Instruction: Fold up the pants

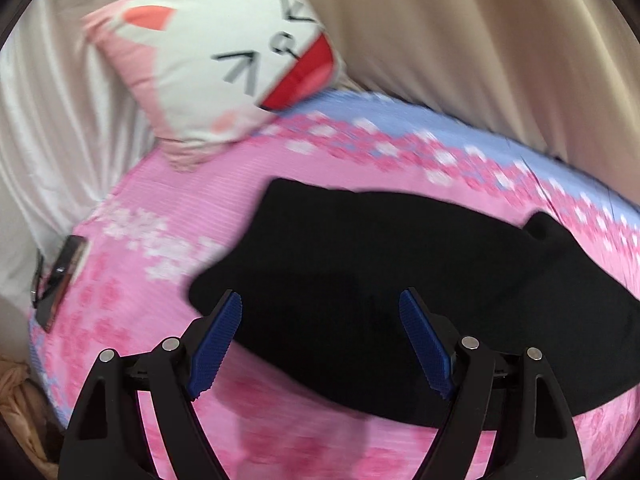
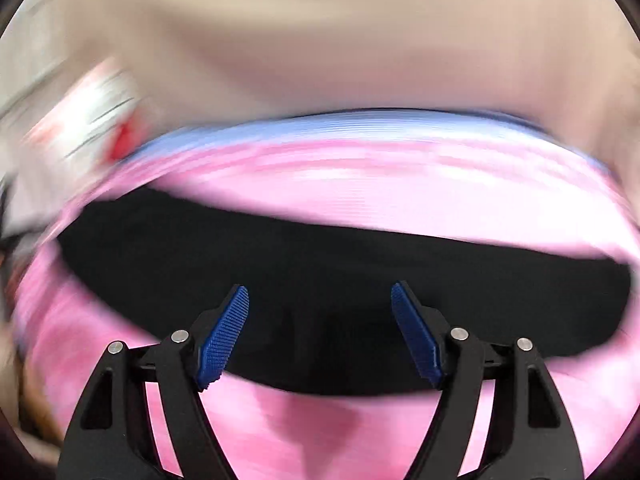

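Black pants [image 1: 380, 272] lie spread on a pink flowered bedsheet [image 1: 160, 288]. In the left wrist view they run from the middle to the right edge, with a raised fold at the far right. My left gripper [image 1: 320, 304] is open and empty, its blue pads [image 1: 218, 344] hovering over the near left end of the pants. In the blurred right wrist view the pants [image 2: 320, 264] stretch across the frame. My right gripper [image 2: 320, 296] is open and empty above their near edge.
A white and pink cat-face pillow [image 1: 224, 60] leans at the bed's far left. Beige curtains [image 1: 480, 48] hang behind the bed. A dark phone-like object [image 1: 60, 276] lies at the bed's left edge. The sheet's far border is blue [image 1: 400, 108].
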The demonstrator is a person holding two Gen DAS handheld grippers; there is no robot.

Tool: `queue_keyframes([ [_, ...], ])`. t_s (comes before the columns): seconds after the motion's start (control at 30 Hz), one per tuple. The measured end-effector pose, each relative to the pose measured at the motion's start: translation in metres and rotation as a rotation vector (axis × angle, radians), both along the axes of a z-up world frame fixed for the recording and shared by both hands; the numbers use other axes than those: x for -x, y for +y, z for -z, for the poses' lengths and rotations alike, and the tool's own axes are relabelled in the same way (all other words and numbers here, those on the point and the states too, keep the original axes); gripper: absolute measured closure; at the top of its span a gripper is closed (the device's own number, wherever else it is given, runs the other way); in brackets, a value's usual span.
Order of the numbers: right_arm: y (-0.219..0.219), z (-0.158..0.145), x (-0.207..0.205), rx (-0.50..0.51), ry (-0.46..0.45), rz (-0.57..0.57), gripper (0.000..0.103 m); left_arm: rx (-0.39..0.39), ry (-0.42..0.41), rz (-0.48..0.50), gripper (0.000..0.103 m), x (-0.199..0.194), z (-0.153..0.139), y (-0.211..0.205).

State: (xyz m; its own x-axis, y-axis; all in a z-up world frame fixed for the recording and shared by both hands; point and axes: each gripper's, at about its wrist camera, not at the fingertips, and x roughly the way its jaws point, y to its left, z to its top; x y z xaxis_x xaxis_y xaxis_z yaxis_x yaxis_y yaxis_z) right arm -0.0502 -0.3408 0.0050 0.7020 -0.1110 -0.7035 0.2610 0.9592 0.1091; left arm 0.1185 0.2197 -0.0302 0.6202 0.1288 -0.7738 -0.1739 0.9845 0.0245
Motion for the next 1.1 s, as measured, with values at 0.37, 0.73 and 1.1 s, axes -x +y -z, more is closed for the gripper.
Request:
queue_keyframes([
  [0.37, -0.171, 0.024, -0.008, -0.275, 0.105, 0.006, 0.083, 0.012, 0.077, 0.082, 0.025, -0.009, 0.017, -0.119],
  [0.73, -0.17, -0.006, 0.022, 0.064, 0.036, -0.27, 0.086, -0.071, 0.16, 0.012, 0.024, -0.014, 0.039, -0.138],
  [1.1, -0.181, 0.006, 0.032, -0.045, -0.004, -0.091, 0.027, -0.06, 0.179, 0.003, 0.022, -0.02, 0.05, -0.141],
])
